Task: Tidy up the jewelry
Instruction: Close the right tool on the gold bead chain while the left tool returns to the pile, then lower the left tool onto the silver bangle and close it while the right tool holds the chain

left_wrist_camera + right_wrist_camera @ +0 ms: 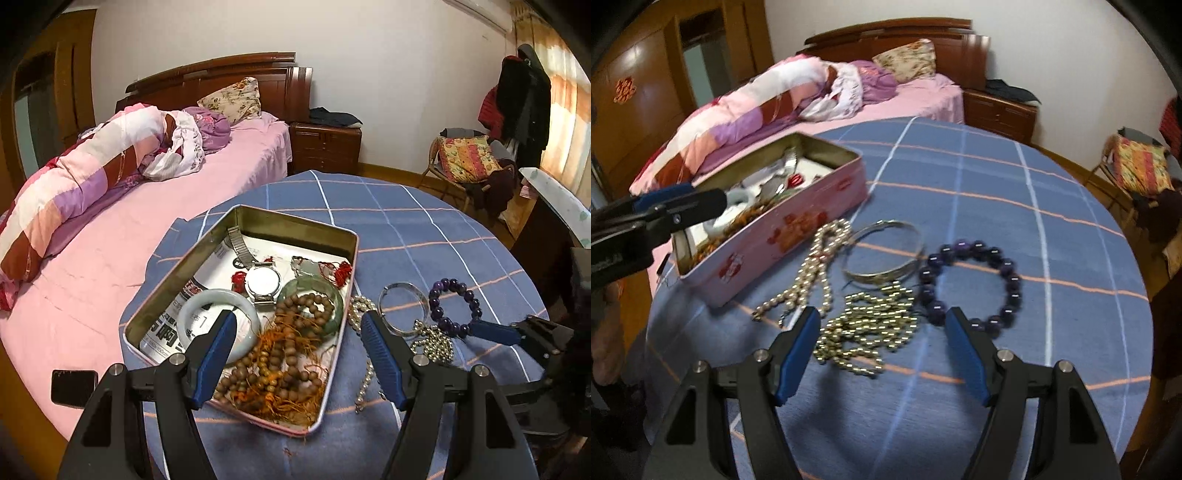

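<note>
You've got a round table w/ blue checked cloth. Bed w/ pink sheet past its far-left edge, rolled patchwork quilt on it, floral pillow at the headboard. Wooden nightstand beside. Chair w/ patterned cushion off the table's far-right edge.

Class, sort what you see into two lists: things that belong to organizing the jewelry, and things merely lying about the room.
Belongs to the job:
pink tin
purple bead bracelet
silver bangle
pearl strand
gold bead chain
wooden beads
watch

Lying about:
quilt
pillow
chair cushion
</note>
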`<state>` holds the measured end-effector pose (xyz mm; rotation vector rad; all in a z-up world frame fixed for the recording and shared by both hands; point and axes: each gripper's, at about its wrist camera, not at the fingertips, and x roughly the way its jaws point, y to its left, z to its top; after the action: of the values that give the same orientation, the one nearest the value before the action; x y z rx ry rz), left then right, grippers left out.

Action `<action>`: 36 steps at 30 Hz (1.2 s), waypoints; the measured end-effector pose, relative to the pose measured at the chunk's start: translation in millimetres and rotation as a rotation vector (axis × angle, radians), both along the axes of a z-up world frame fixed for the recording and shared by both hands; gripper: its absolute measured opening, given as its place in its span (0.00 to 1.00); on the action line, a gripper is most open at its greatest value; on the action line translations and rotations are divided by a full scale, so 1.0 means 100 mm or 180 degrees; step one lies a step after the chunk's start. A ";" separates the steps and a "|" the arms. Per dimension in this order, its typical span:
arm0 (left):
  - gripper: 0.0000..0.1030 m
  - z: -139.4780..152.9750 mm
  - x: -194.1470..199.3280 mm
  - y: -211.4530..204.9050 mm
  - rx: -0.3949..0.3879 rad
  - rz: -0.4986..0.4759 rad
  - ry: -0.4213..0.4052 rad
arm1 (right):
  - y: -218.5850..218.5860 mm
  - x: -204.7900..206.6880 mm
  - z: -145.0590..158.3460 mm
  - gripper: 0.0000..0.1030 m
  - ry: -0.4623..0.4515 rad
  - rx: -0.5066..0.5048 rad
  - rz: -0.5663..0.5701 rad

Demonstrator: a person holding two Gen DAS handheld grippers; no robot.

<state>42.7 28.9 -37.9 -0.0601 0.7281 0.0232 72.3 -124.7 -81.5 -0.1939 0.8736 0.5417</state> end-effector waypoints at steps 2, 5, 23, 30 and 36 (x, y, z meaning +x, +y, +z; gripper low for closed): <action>0.68 0.00 -0.02 -0.04 -0.0006 -0.0042 -0.0002 | 0.05 0.01 -0.08 0.62 0.0061 -0.0071 0.0068; 0.68 0.00 -0.06 -0.15 0.0017 -0.0125 -0.0013 | 0.03 0.00 -0.17 0.49 0.0113 -0.0070 0.0084; 0.46 -0.24 -0.07 -0.76 0.0166 -0.0529 0.0197 | -0.72 -0.14 -0.14 0.13 -0.0001 -0.0200 -0.0420; 0.39 -0.41 0.09 -0.82 0.0110 -0.0559 0.0440 | -0.81 -0.15 -0.15 0.13 -0.0029 -0.0170 -0.0485; 0.39 -0.53 0.21 -0.84 0.0079 -0.0550 0.0577 | -0.83 -0.17 -0.16 0.13 -0.0071 -0.0117 -0.0506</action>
<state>63.5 -55.3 -90.7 0.0291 0.9120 -0.1287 55.3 -207.7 -97.6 -0.1621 0.8694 0.3749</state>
